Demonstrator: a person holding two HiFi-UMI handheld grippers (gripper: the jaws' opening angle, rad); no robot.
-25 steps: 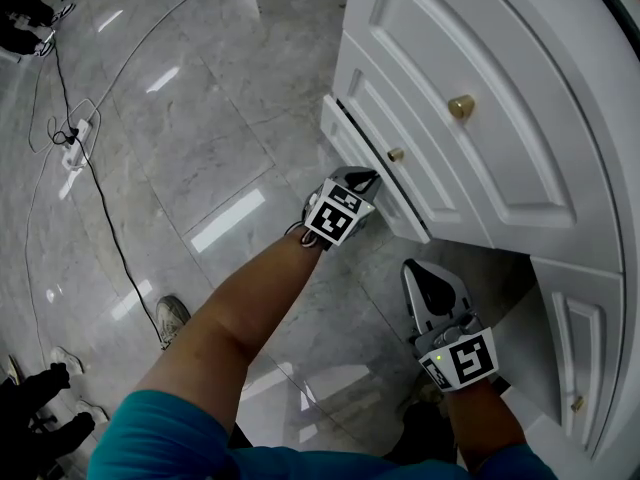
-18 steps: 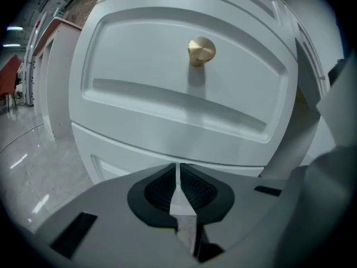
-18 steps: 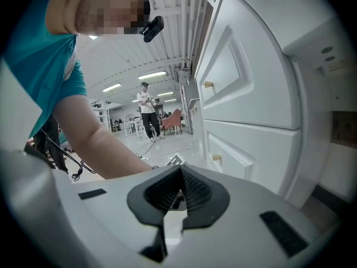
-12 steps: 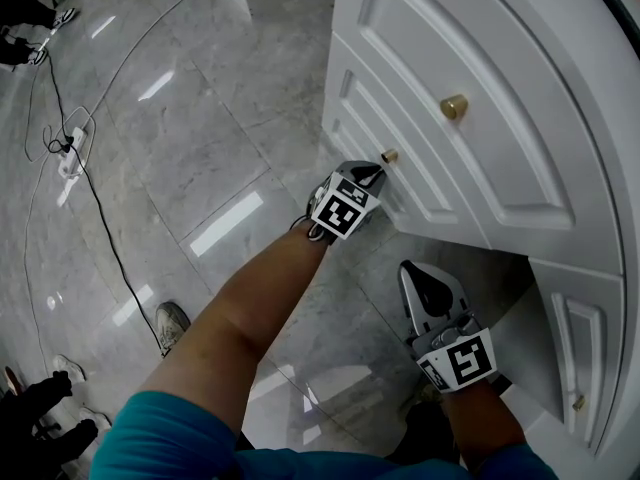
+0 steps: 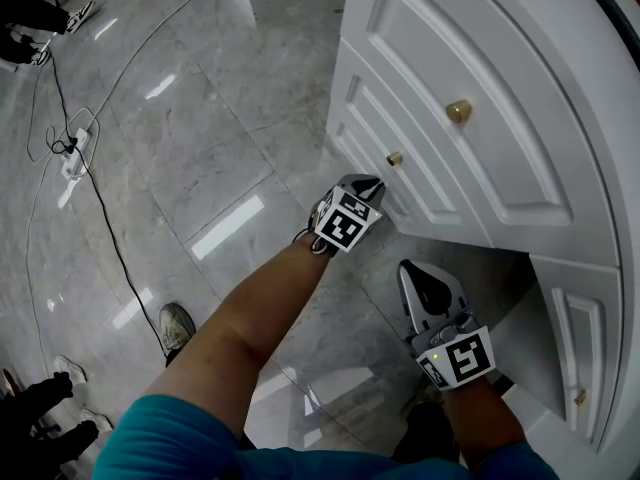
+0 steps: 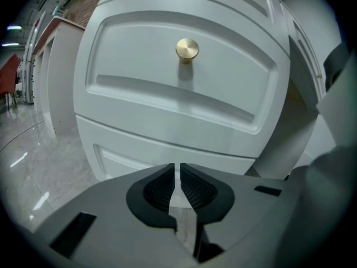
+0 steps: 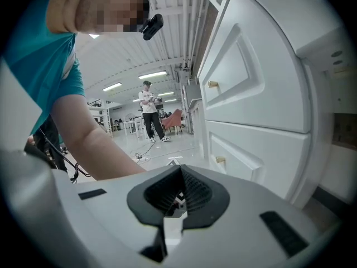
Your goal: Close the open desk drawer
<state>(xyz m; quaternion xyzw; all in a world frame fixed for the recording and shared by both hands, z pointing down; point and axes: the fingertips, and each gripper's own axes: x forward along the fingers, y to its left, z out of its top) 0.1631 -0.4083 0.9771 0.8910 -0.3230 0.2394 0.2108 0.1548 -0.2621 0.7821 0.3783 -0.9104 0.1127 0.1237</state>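
The white desk (image 5: 520, 98) fills the right of the head view. Its low drawer front (image 5: 375, 133) with a small brass knob (image 5: 395, 157) lies flush with the fronts around it, and no dark gap shows. My left gripper (image 5: 368, 181) is shut and empty, its tips just short of that front, below the knob. In the left gripper view a panelled drawer front (image 6: 178, 94) with its brass knob (image 6: 187, 49) stands straight ahead of the left gripper (image 6: 177, 169). My right gripper (image 5: 418, 271) hangs lower, shut and empty, beside the desk's corner. The right gripper (image 7: 181, 172) points along the desk's side.
A larger front with a brass knob (image 5: 458, 111) sits above the low drawer. A black cable (image 5: 95, 183) and a power strip (image 5: 72, 153) lie on the marble floor (image 5: 200, 118) at the left. My shoe (image 5: 176, 323) shows below. Another person (image 7: 149, 108) stands far off.
The low drawer front stood out from the desk with a dark gap; it has gone in flush. My left gripper pressed against it, then drew back slightly. The right gripper hardly moved.
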